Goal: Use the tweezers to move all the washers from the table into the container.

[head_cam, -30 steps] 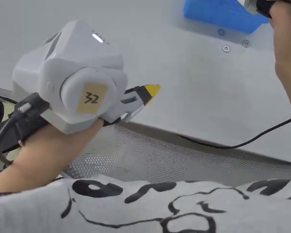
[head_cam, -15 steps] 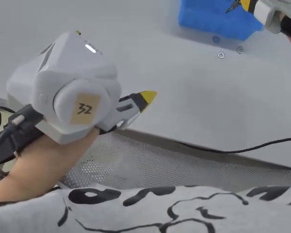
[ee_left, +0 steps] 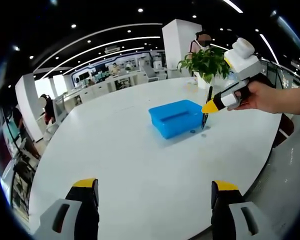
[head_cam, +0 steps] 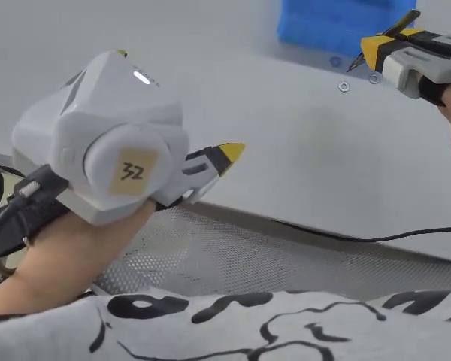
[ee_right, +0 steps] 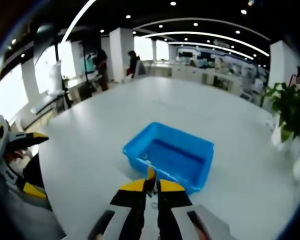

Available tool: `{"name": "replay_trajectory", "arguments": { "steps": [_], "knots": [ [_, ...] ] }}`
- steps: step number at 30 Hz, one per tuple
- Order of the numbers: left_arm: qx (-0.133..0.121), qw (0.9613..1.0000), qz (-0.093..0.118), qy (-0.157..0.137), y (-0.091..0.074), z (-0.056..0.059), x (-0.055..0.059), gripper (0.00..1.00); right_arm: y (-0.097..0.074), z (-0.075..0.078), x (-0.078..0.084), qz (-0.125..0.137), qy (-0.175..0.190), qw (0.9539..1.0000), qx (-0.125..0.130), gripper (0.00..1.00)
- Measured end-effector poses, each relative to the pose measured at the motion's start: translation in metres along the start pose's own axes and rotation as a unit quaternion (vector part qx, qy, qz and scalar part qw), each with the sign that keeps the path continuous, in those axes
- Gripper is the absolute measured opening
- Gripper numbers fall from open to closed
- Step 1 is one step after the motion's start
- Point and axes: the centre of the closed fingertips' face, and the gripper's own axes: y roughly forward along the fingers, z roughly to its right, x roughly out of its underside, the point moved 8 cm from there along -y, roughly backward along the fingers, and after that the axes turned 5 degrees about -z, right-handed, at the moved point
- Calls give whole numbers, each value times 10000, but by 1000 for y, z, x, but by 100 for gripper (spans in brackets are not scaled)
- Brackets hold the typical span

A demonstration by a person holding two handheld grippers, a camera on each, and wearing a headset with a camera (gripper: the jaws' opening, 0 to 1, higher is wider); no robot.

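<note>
Two washers: the left washer (head_cam: 343, 87) and the right washer (head_cam: 374, 78) lie flat on the white counter (head_cam: 286, 150), close together but not touching, just on the near side of the blue container (head_cam: 316, 34).
Possible third: a small ring (head_cam: 335, 61) sits at the foot of the container's near wall; it is too faint to say whether it is a washer.
Right tongs (head_cam: 376, 49): clamped shut on the tweezers (head_cam: 358, 60), which slant down and to the left, with their tips close over the counter between the washers and the container. I cannot tell whether the tips carry anything.
Left tongs (ee_left: 154, 184): spread wide and empty, at the near left edge of the counter, well apart from the work.
Risk, skid: the washers are thin and flat on a smooth top, so tips coming in at this slant would likely push one along rather than get under it.
Risk, flick: squeezing off-centre could snap a washer out sideways, perhaps off the counter.
Risk, knock: the two washers lie close together, so reaching for one may shove the other.
Risk, drop: a loose pinch could let a washer fall short of the container's rim.
Risk, container: nothing steadies it, so a bump from the tweezers may slide it away.
</note>
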Motion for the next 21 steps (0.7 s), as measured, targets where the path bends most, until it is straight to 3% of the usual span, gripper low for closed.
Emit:
{"name": "replay_trajectory", "arguments": {
  "steps": [21],
  "knots": [
    [16, 10000, -62, 31, 2, 1, 2, 95, 12, 3, 14, -234, 101, 9996, 74, 5]
  ]
}}
